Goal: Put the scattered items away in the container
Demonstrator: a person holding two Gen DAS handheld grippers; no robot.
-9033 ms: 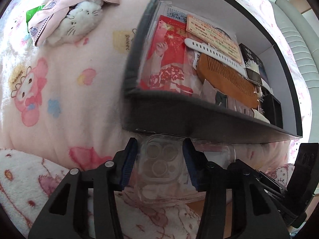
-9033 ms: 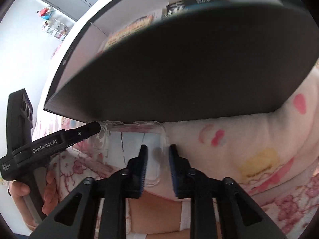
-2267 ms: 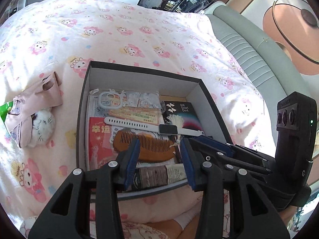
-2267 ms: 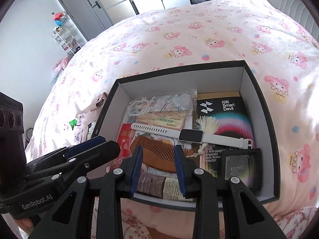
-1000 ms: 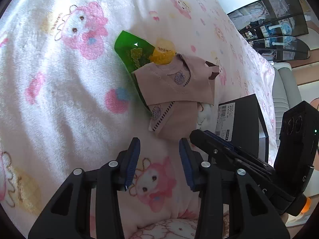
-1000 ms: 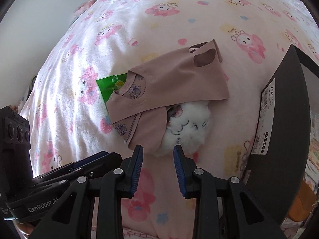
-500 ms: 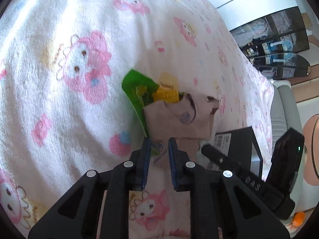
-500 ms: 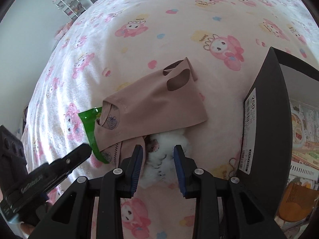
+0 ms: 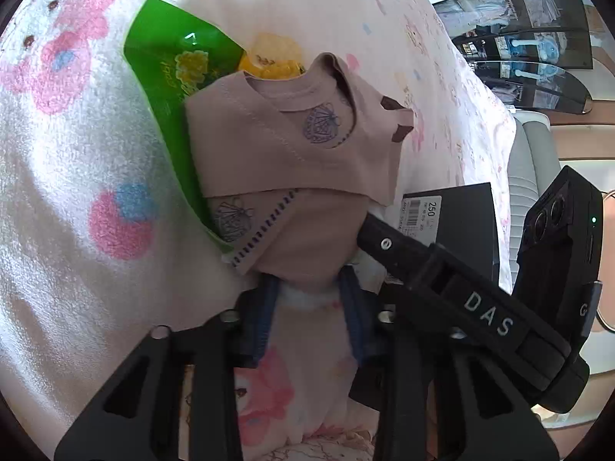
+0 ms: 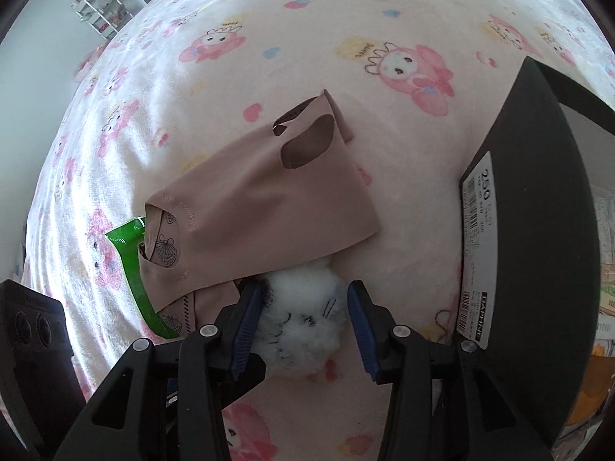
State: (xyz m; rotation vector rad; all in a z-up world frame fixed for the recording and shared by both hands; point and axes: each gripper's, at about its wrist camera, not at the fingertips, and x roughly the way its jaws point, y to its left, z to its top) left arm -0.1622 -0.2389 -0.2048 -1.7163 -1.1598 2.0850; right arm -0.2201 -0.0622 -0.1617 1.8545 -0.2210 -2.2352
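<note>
Plush [image 10: 303, 319]: white, on blanket [image 10: 269, 38] beside box [image 10: 538, 230], under sleeves [image 10: 261, 211]. Right gripper [image 10: 303, 322] just widened, jaws straddling plush. Left gripper [image 9: 309, 315] reopening, jaws apart at sleeve hem.

Daylight is bright and even in both views, strongest on the blanket [image 10: 346, 123] above the cloth [image 10: 261, 207], where the pale fleece nearly washes out. Soft shadows lie under the cloth's edges and beside the dark box [image 10: 538, 199], whose wall shows almost no detail. Both pictures bulge with fisheye distortion and go black at the corners; the middle is sharp, while the room behind the box [image 9: 461, 215] in the left view looks smeared.
</note>
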